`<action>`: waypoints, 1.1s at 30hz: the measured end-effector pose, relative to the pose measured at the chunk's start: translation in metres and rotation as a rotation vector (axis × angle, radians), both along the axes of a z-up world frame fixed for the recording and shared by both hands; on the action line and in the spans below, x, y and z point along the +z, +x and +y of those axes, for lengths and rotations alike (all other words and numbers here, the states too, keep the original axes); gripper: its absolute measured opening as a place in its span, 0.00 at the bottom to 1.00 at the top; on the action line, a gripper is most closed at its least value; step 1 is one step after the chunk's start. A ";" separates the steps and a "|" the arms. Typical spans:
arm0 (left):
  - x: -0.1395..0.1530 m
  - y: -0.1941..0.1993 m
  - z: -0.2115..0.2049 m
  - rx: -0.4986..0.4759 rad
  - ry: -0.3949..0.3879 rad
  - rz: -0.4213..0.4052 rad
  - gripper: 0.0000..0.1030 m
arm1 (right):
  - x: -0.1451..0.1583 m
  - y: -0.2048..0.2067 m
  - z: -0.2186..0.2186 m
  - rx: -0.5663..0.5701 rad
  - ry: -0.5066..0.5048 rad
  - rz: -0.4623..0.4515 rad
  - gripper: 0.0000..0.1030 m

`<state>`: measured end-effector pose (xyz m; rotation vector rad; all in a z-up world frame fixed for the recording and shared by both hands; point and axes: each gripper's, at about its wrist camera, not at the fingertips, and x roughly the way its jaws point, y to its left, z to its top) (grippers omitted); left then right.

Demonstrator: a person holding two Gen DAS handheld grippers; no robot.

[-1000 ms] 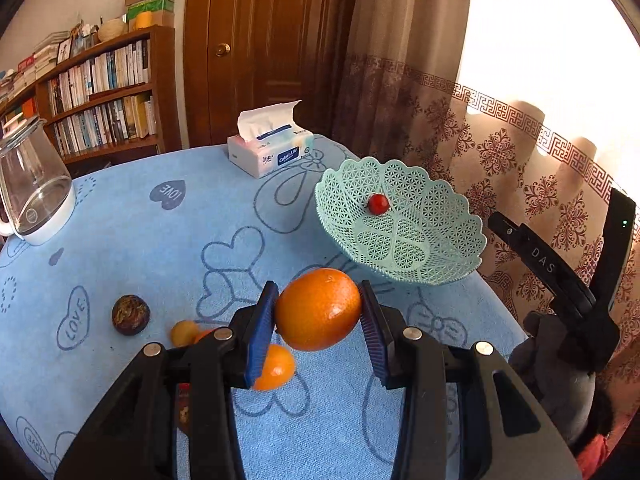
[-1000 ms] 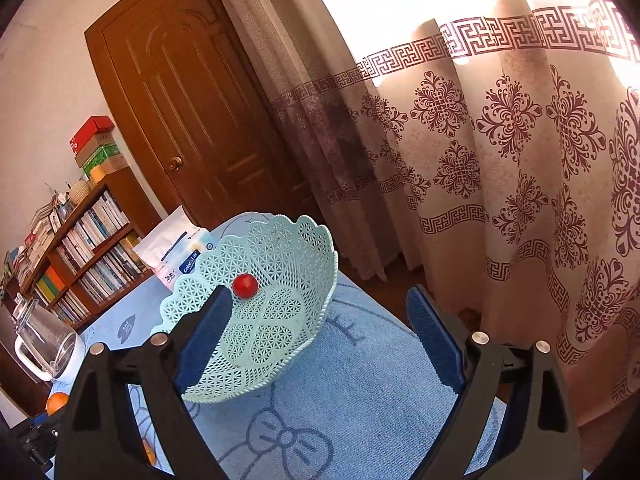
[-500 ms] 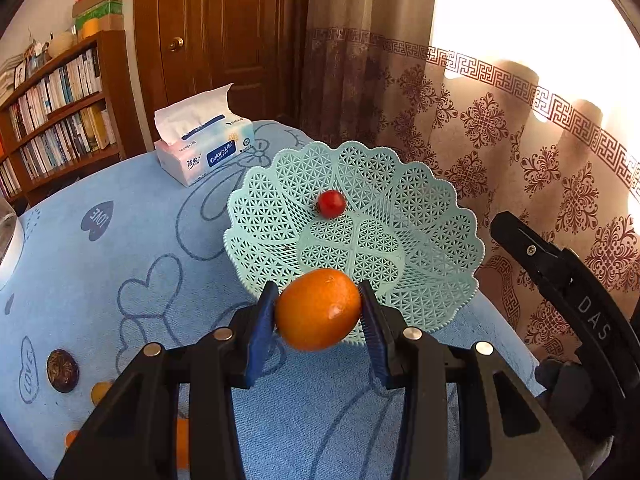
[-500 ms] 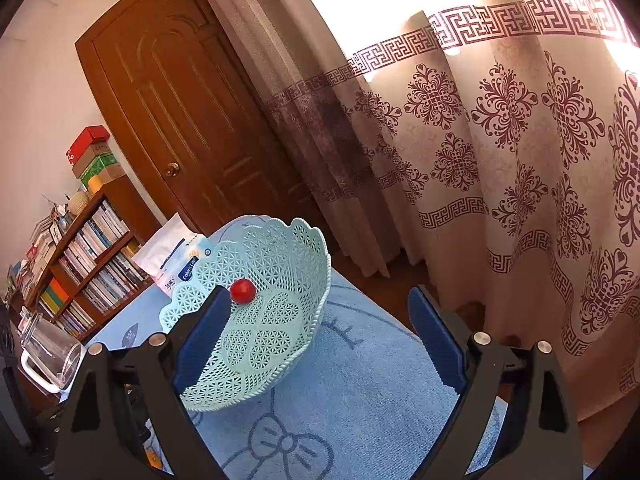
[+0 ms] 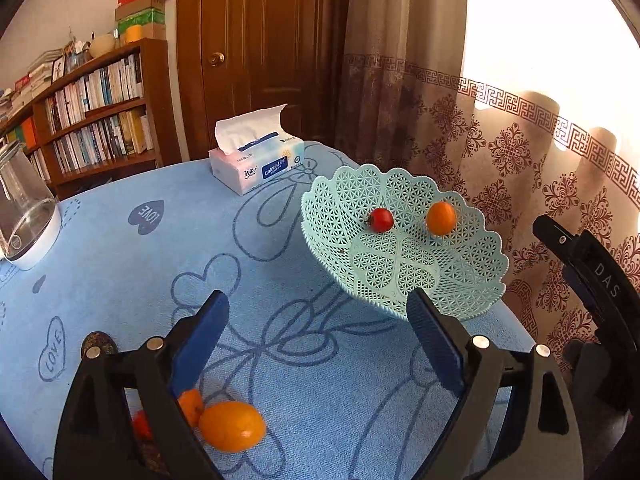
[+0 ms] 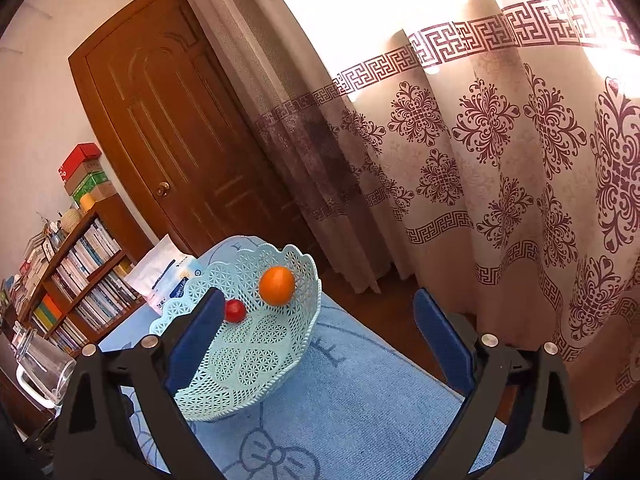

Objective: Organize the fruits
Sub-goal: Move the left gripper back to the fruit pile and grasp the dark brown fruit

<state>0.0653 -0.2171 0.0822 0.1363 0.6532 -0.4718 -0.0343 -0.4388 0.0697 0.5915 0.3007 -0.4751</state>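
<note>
**Desk:** What does the frame show?

**Photographer:** The left gripper (image 5: 320,336) stands with its blue pads spread wide and nothing between them. Its jaws have just been opening. Ahead of it and to the right, the orange (image 5: 441,218) sits high on the far wall of the mint lattice basket (image 5: 472,288), beside a cherry tomato (image 5: 380,219). The right gripper (image 6: 320,336) is also spread and empty, with the basket just beyond its left pad.

**Desk:** And what has changed?

**Photographer:** Half a second ago the left pads pinched that orange over the basket's near rim. Now it is released and lies inside. The tomato has not moved.

**Desk:** Any risk from here?

**Photographer:** Several, by the look of it. The orange rests on a sloped wall, so it may roll down into the tomato, or a knock on the shallow, light basket could tip it over the scalloped edge. The basket stands close to the edge of the table (image 5: 120,260), near the curtain, so a nudge from either gripper might push it off. More fruit waits below the left gripper: a larger orange (image 5: 232,426), a small one (image 5: 191,405) touching it, and a dark round fruit (image 5: 99,343) behind the left finger. Part of the pile is hidden by the tool, so a blind reach could scatter it.
</note>
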 end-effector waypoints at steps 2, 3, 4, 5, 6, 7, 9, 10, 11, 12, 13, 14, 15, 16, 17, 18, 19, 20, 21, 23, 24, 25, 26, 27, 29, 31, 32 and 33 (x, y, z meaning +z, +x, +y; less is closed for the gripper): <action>0.002 -0.007 0.007 0.015 0.010 -0.024 0.87 | 0.004 -0.004 0.002 -0.017 -0.032 -0.017 0.95; 0.003 -0.011 0.011 0.027 0.015 -0.038 0.89 | 0.006 -0.006 0.004 -0.026 -0.050 -0.027 0.96; 0.004 -0.014 0.015 0.040 0.017 -0.050 0.90 | 0.008 -0.008 0.006 -0.035 -0.070 -0.041 0.97; 0.005 -0.016 0.020 0.050 0.017 -0.060 0.90 | 0.011 -0.010 0.009 -0.044 -0.092 -0.053 0.97; 0.006 -0.019 0.024 0.059 0.019 -0.066 0.90 | 0.014 -0.012 0.011 -0.052 -0.120 -0.062 0.97; 0.007 -0.021 0.029 0.068 0.021 -0.071 0.90 | 0.016 -0.014 0.015 -0.059 -0.148 -0.072 0.97; 0.008 -0.025 0.039 0.089 0.024 -0.078 0.90 | 0.021 -0.017 0.022 -0.065 -0.201 -0.088 0.97; 0.009 -0.027 0.043 0.105 0.031 -0.081 0.90 | 0.023 -0.018 0.026 -0.067 -0.228 -0.093 0.97; 0.010 -0.029 0.049 0.121 0.036 -0.085 0.91 | 0.025 -0.019 0.030 -0.071 -0.259 -0.097 0.97; 0.011 -0.031 0.055 0.134 0.034 -0.089 0.91 | 0.028 -0.021 0.035 -0.078 -0.291 -0.100 0.97; 0.012 -0.032 0.062 0.147 0.029 -0.090 0.91 | 0.030 -0.022 0.040 -0.087 -0.322 -0.104 0.97; 0.014 -0.034 0.070 0.163 0.023 -0.091 0.91 | 0.033 -0.024 0.044 -0.096 -0.352 -0.111 0.97; 0.015 -0.036 0.077 0.179 0.014 -0.091 0.91 | 0.034 -0.026 0.048 -0.105 -0.379 -0.120 0.97; 0.017 -0.037 0.085 0.195 0.003 -0.090 0.91 | 0.036 -0.029 0.052 -0.112 -0.404 -0.131 0.97; 0.019 -0.039 0.094 0.213 -0.008 -0.090 0.91 | 0.037 -0.031 0.056 -0.116 -0.425 -0.142 0.97; 0.022 -0.040 0.102 0.231 -0.017 -0.090 0.91 | 0.039 -0.032 0.059 -0.114 -0.442 -0.152 0.97; 0.023 -0.041 0.110 0.249 -0.022 -0.091 0.91 | 0.040 -0.033 0.062 -0.107 -0.455 -0.158 0.97; 0.025 -0.042 0.118 0.266 -0.027 -0.093 0.91 | 0.041 -0.032 0.064 -0.095 -0.463 -0.159 0.97; 0.026 -0.043 0.126 0.283 -0.031 -0.096 0.91 | 0.041 -0.030 0.066 -0.079 -0.467 -0.153 0.97; 0.027 -0.043 0.142 0.322 -0.040 -0.096 0.91 | 0.039 -0.026 0.067 -0.044 -0.464 -0.134 0.97; 0.026 -0.042 0.150 0.340 -0.046 -0.092 0.91 | 0.039 -0.023 0.067 -0.024 -0.457 -0.126 0.97; 0.026 -0.042 0.158 0.358 -0.052 -0.085 0.91 | 0.038 -0.020 0.067 -0.007 -0.448 -0.117 0.97; 0.025 -0.041 0.165 0.377 -0.056 -0.079 0.91 | 0.037 -0.018 0.067 0.005 -0.441 -0.107 0.97; 0.024 -0.040 0.172 0.395 -0.058 -0.072 0.91 | 0.037 -0.016 0.067 0.015 -0.436 -0.100 0.97; 0.022 -0.038 0.183 0.422 -0.061 -0.062 0.91 | 0.035 -0.014 0.068 0.027 -0.433 -0.095 0.97; 0.020 -0.037 0.191 0.442 -0.062 -0.054 0.91 | 0.035 -0.014 0.070 0.036 -0.439 -0.097 0.97; 0.018 -0.037 0.194 0.450 -0.061 -0.050 0.91 | 0.035 -0.013 0.071 0.041 -0.443 -0.097 0.97; 0.017 -0.036 0.196 0.457 -0.061 -0.044 0.91 | 0.034 -0.013 0.073 0.047 -0.446 -0.098 0.97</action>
